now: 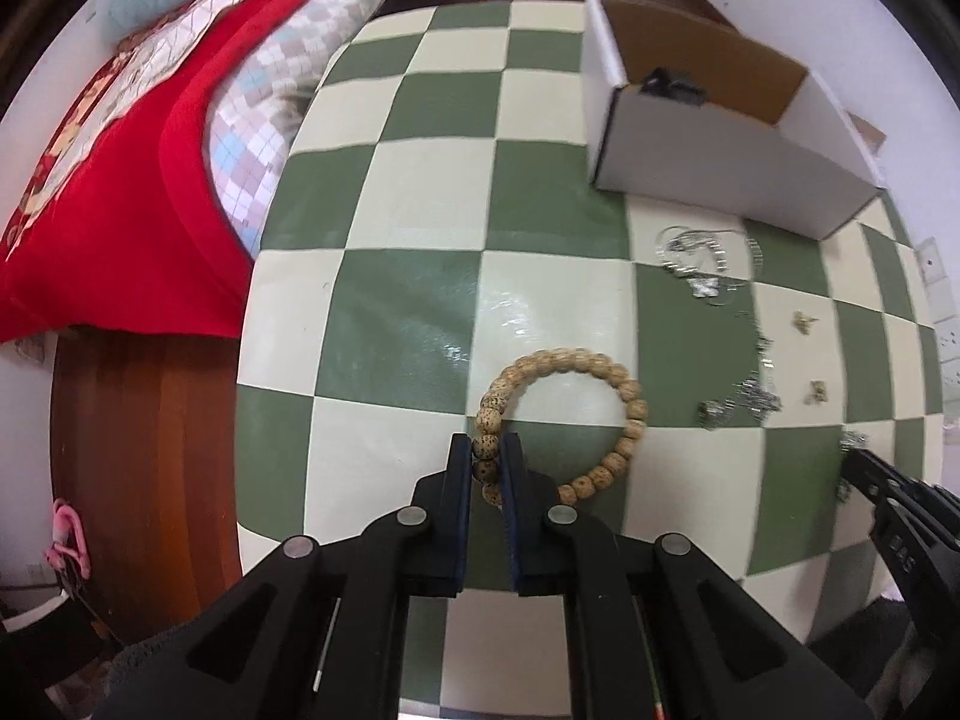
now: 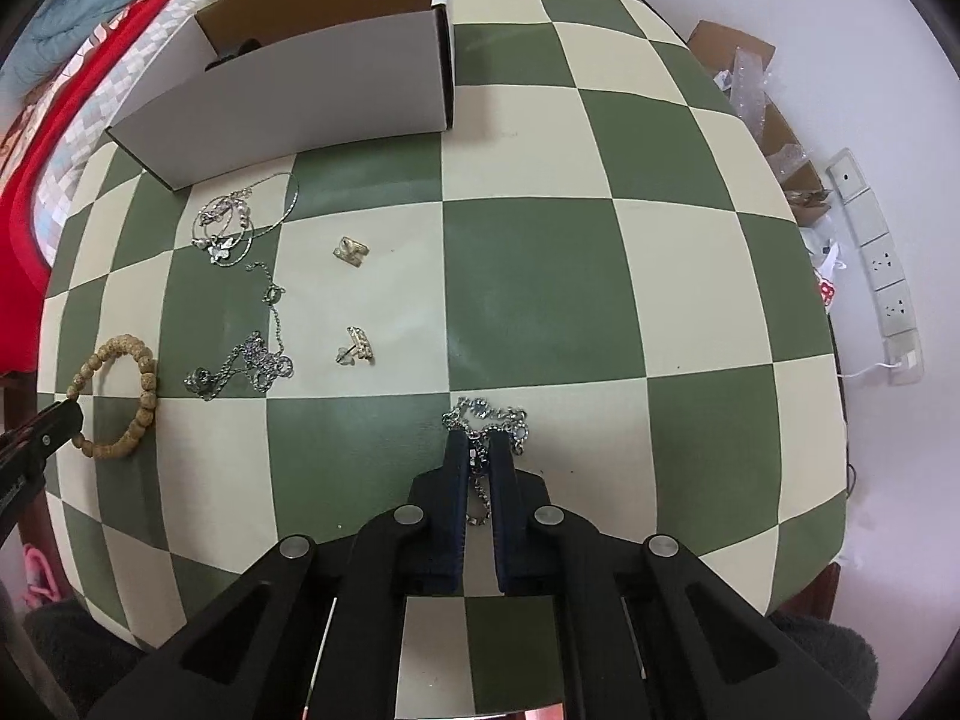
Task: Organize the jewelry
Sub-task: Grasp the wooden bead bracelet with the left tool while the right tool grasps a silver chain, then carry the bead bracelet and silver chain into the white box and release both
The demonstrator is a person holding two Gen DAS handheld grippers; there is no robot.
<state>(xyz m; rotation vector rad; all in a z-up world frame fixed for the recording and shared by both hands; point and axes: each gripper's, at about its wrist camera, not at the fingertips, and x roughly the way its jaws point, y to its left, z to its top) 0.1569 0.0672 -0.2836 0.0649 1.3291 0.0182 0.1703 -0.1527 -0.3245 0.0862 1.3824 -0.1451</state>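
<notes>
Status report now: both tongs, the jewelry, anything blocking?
Left tongs shut on bead bracelet. Right tongs shut on silver chain. Other jewelry loose on table. Path to white box clear.

I see a tan bead bracelet (image 1: 564, 420) lying as an open ring on my checkered counter (image 1: 408, 312), a silver chain (image 2: 489, 420) bunched nearer me, two gold earrings (image 2: 351, 252) and tangled silver necklaces (image 2: 234, 228) before the white box (image 2: 300, 84).
</notes>
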